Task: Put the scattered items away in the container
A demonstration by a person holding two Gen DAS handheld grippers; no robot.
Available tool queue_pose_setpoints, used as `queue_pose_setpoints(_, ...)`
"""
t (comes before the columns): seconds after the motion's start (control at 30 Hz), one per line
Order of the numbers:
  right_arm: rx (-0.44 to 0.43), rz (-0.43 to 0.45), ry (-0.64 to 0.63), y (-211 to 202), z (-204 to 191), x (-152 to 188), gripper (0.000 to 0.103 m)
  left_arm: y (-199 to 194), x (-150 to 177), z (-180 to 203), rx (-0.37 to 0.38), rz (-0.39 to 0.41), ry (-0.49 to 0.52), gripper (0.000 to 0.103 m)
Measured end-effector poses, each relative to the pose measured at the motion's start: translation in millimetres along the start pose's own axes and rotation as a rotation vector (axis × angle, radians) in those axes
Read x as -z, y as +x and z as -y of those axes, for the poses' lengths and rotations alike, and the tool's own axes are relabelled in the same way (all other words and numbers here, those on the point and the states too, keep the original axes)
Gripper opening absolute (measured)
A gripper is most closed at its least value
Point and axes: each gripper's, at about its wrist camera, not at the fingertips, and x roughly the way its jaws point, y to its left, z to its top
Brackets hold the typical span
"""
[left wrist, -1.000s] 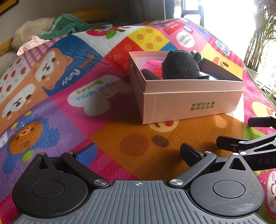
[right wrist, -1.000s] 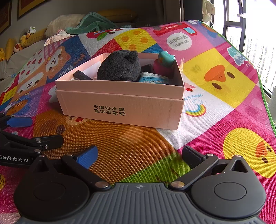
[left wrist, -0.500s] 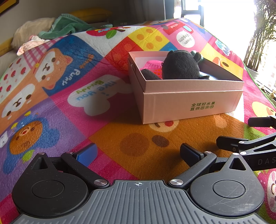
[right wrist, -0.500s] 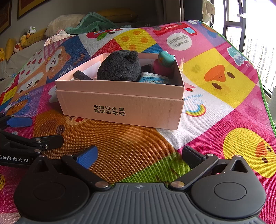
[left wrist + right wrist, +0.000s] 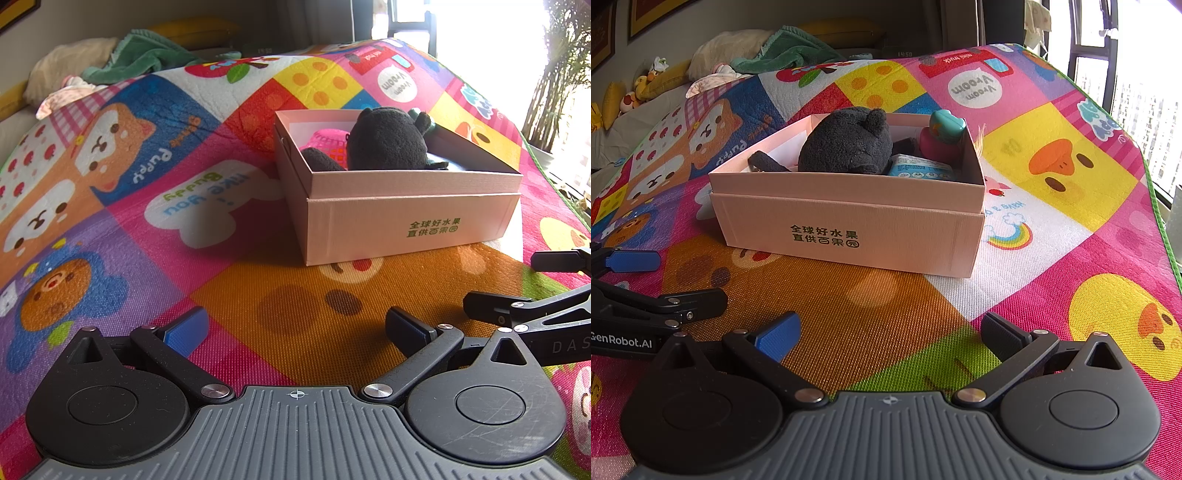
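A bright cartoon play mat [image 5: 1052, 177] carries a pink box [image 5: 849, 236] holding a black plush [image 5: 846, 147]; both the left gripper [image 5: 295, 328] and the right gripper [image 5: 890, 332] gape wide, empty.

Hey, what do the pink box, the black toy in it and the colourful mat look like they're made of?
Pink box: looks like matte cardboard, with crisp folded edges, a faint ribbed grain and printed green characters.
Black toy: plush, probably a fleece-like fabric; its surface is fuzzy and light-absorbing.
Colourful mat: likely foam or plastic sheet with a printed, embossed weave texture and a slight sheen; the exact material is unclear.
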Motion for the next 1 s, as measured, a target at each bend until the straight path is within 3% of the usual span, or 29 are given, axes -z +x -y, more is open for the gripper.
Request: queue_pose_setpoints(1.0, -0.001, 0.0, 0.001, -0.1, 0.7, -0.6, 0.103, -2.5, 1.5, 0.4, -0.004, -0.012, -0.019, 0.103)
